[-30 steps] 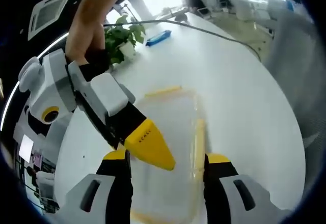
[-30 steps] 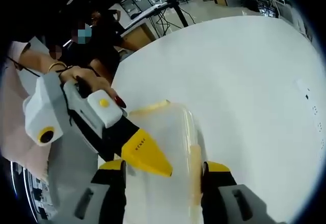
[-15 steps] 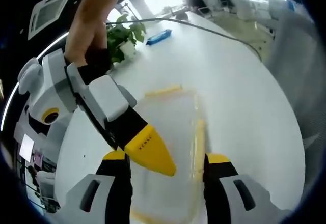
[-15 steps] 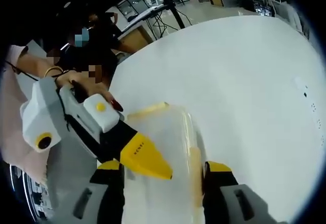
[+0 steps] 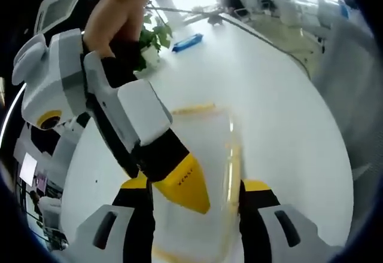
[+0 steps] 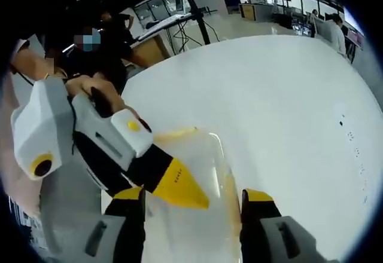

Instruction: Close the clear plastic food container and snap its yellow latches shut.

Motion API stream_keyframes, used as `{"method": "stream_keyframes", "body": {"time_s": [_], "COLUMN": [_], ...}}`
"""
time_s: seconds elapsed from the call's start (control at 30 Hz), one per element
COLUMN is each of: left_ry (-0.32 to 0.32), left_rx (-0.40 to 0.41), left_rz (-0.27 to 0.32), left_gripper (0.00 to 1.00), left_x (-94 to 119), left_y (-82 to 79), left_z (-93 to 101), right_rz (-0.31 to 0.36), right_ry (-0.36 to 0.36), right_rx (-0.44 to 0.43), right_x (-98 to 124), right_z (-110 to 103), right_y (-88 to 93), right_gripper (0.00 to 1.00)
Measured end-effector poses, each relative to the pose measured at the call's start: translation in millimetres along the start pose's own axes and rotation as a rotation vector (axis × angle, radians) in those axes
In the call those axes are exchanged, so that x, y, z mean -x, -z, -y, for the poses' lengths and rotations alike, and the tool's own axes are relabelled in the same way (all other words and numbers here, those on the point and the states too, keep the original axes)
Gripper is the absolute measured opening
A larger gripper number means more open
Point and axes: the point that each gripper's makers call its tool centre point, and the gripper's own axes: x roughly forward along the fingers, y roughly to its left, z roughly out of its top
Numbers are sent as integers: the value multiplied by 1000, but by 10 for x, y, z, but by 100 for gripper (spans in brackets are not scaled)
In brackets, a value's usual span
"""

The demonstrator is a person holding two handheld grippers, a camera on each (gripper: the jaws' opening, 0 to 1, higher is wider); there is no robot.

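In the left gripper view, the left gripper [image 5: 194, 200] has its two jaws spread wide, one on each side of the clear container [image 5: 203, 173], gripping nothing. The container lies flat on the white table [image 5: 281, 107], lid on top, between those jaws. A yellow latch [image 5: 232, 167] runs along the container's side by the right-hand jaw, and another yellow latch [image 5: 192, 108] lies along the container's far edge. The right gripper [image 5: 182, 185] comes in from the left of that view, held by a hand [image 5: 122, 12], its yellow tip pointing down onto the container lid; whether its jaws are parted I cannot tell from here.

In the right gripper view, the right gripper [image 6: 192, 206] also stands with jaws wide apart, straddling the same container [image 6: 191, 179]. The left gripper [image 6: 179, 185] reaches in over the container lid. Beyond the container, a potted plant [image 5: 149, 39] and a blue object [image 5: 186, 42] sit near the table's far edge. A person [image 6: 105, 42] is beside the table.
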Motion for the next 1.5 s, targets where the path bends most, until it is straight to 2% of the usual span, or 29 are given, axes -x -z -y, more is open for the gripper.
{"method": "stream_keyframes", "body": {"time_s": [0.13, 0.4, 0.83, 0.97, 1.03, 1.17, 1.3, 1.37, 1.5], "left_ry": [4, 50, 54, 42, 42, 29, 14, 10, -2], "left_rx": [34, 54, 131, 155, 180, 220, 251, 280, 307], "left_rz": [6, 6, -15, -6, 3, 22, 47, 55, 59], "left_gripper": [54, 55, 53, 53, 53, 53, 53, 54, 53], "left_x": [13, 32, 74, 116, 155, 221, 286, 319, 371], "left_y": [-23, -38, -50, -63, -77, -90, -118, -116, -96], "left_z": [-6, -18, -18, -37, -48, -81, -92, -96, -120], "right_rz": [7, 61, 92, 101, 107, 169, 194, 237, 244], "right_ry": [35, 103, 177, 205, 232, 249, 264, 258, 288], "right_rx": [1, -34, -58, -72, -50, -109, -133, -176, -198], "right_x": [18, 21, 56, 80, 127, 225, 293, 308, 317], "right_z": [3, 24, 35, 45, 60, 50, 40, 0, -7], "right_y": [-7, -36, -48, -44, -39, -69, -43, -49, 18], "right_gripper": [64, 68, 67, 65, 65, 66, 66, 66, 66]}}
